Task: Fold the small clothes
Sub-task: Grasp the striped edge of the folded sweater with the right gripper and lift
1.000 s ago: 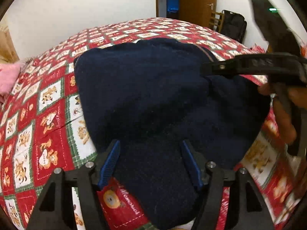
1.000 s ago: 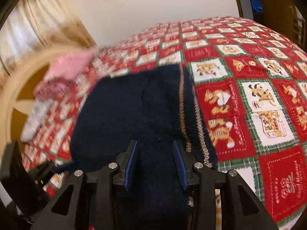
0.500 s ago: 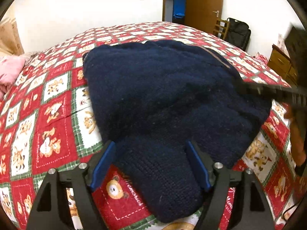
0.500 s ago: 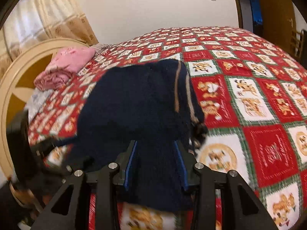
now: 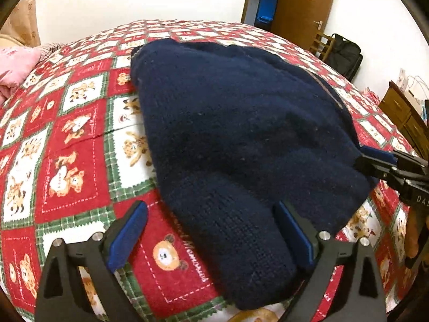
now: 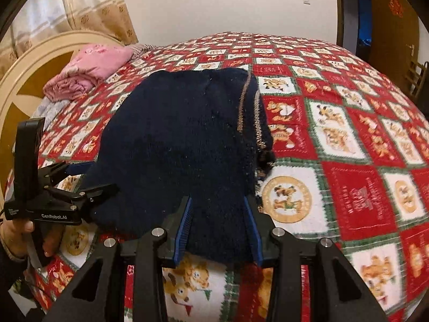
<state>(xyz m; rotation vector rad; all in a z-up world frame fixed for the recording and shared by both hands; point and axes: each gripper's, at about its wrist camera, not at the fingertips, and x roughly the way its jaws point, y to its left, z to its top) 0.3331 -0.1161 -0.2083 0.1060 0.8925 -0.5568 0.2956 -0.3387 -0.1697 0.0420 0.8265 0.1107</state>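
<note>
A navy knitted sweater (image 5: 241, 139) lies folded on the red patchwork bedspread (image 5: 67, 134). My left gripper (image 5: 211, 236) straddles its near fold; the jaws are opening, with the left pad off the cloth and the right pad beside it. In the right wrist view the sweater (image 6: 182, 134) shows a tan-striped edge on its right side. My right gripper (image 6: 218, 225) is shut on the sweater's near edge, and cloth fills the gap between its pads. The left gripper (image 6: 91, 178) shows there at the sweater's left edge, held by a hand. The right gripper (image 5: 375, 161) pinches the sweater's right corner.
Folded pink cloth (image 6: 88, 69) sits by the rounded headboard (image 6: 26, 61). A brown door (image 5: 303, 5), a black bag (image 5: 346, 53) and a wooden dresser (image 5: 402, 112) stand beyond the bed. The bedspread (image 6: 348, 134) stretches out to the right of the sweater.
My left jaws have spread wide and let the sweater's fold go. The right gripper has carried its edge across, and the sweater now lies flatter on the bed.
</note>
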